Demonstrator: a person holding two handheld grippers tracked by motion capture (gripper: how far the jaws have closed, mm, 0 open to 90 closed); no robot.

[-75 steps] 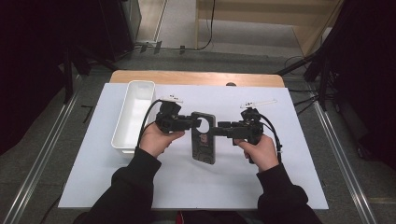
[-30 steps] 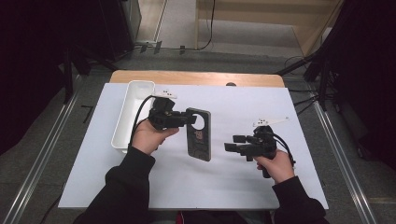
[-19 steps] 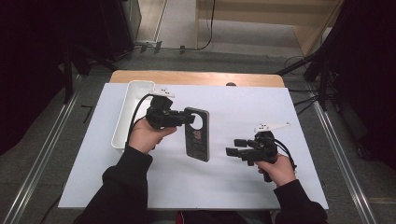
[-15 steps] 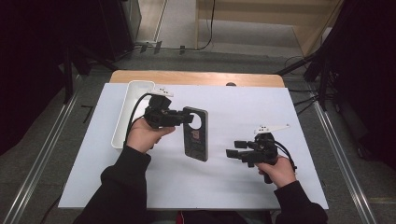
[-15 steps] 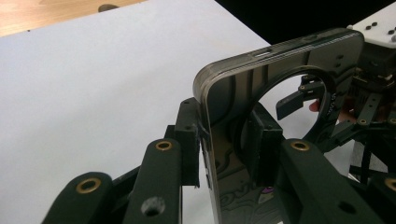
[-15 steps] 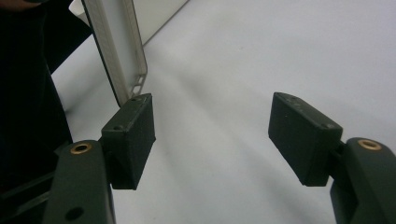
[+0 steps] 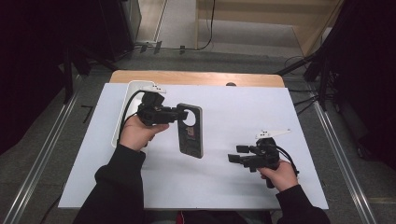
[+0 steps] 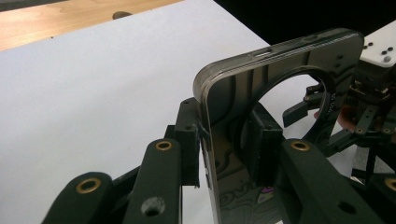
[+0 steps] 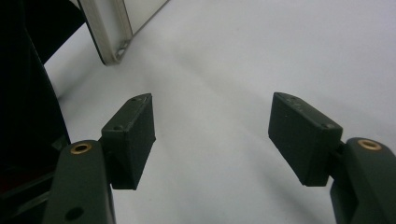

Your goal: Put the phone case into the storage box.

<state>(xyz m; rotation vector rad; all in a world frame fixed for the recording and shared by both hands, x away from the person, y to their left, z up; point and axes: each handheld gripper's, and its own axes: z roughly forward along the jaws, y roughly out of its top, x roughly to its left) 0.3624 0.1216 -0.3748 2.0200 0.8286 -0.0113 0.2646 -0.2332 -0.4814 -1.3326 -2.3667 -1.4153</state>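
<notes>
A dark phone case [image 7: 191, 135] with a round camera hole hangs tilted above the white mat, its lower end near the surface. My left gripper [image 7: 180, 115] is shut on its upper left edge. In the left gripper view the case [image 8: 261, 74] stands on edge between the pads of the left gripper [image 8: 224, 149]. My right gripper [image 7: 236, 154] is at the lower right, apart from the case, open and holding nothing. In the right gripper view the right gripper [image 9: 212, 135] has its jaws wide apart over bare mat.
A white tray [image 7: 134, 86] lies at the mat's left, partly behind my left hand. The white mat [image 7: 243, 107] covers a wooden table [image 7: 196, 77]. The right gripper [image 8: 364, 107] shows beyond the case in the left gripper view.
The right gripper let go of the case and drew back to the lower right, now open. The left gripper carried the case slightly left and tilted it.
</notes>
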